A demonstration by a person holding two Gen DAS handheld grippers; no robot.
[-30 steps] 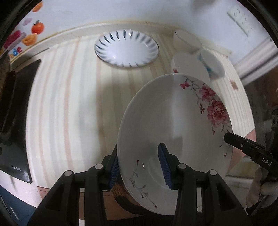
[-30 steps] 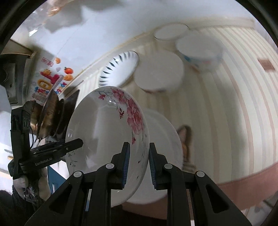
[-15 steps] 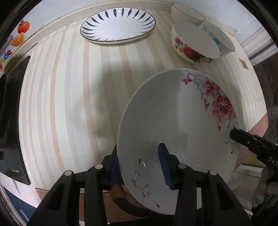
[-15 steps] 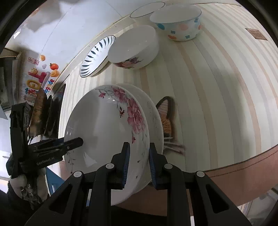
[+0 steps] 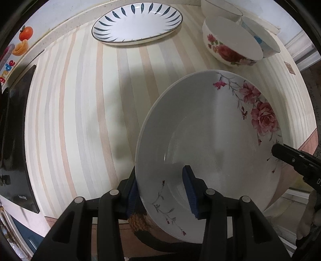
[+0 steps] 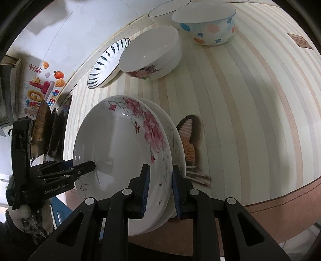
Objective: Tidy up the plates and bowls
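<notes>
A white deep plate with pink roses (image 5: 210,136) is held by both grippers over the striped table (image 5: 80,112). My left gripper (image 5: 162,190) is shut on its near rim. My right gripper (image 6: 159,187) is shut on the opposite rim; the plate shows in the right wrist view (image 6: 120,144) too. A second white plate with grey swirls (image 6: 176,144) lies directly under it. The right gripper's finger also shows at the plate's far edge in the left wrist view (image 5: 293,158).
A blue-leaf plate (image 5: 138,24) sits at the back. A rose bowl (image 5: 230,42), a dotted bowl (image 6: 206,22) and a plain white bowl (image 6: 166,10) stand at the back right. A butterfly mat (image 6: 190,144) lies beside the plates. A black appliance (image 5: 14,152) is at the left.
Both grippers have lowered the rose plate toward the table, and it now sits down onto the swirl plate. The grip of both stays the same.
</notes>
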